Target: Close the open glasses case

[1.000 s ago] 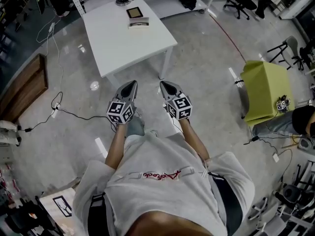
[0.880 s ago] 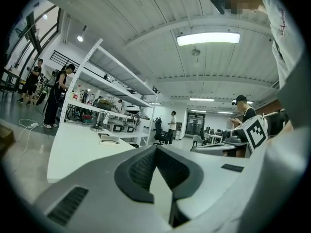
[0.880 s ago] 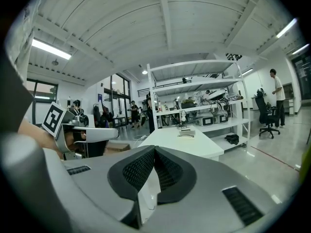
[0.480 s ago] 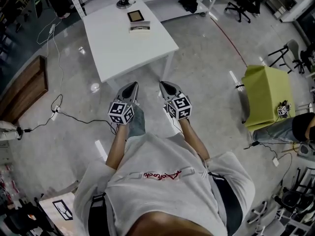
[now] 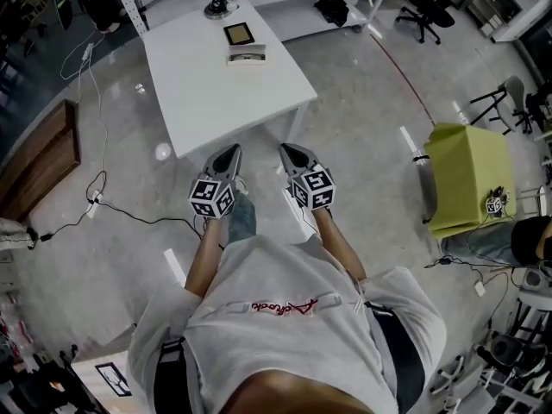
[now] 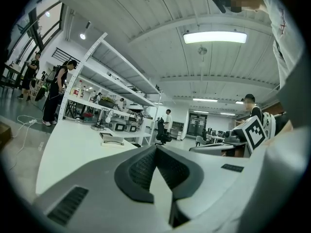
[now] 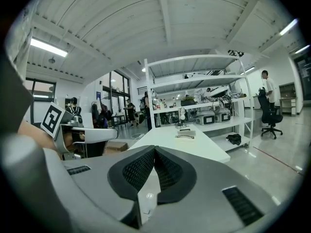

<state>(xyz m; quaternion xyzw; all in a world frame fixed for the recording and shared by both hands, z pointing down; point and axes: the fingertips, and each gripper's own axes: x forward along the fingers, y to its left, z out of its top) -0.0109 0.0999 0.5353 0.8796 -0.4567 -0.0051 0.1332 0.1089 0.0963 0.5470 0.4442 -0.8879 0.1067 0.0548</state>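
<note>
In the upper middle of the head view, on the far part of the white table (image 5: 216, 89), your open glasses case (image 5: 247, 55) lies with its long axis running left to right across the frame, just below a dark square object (image 5: 239, 33). Which way its opening faces is too small to tell. Your left gripper (image 5: 232, 149) and right gripper (image 5: 285, 149) hang side by side at frame centre, just below the table's near edge and well apart from the case, both with jaws pressed together on nothing.

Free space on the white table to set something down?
The near half of the white table, from the open glasses case to the near edge, is bare, as is the left strip beside it. The far end is crowded: the case, a dark square item, a metal stand.
</note>
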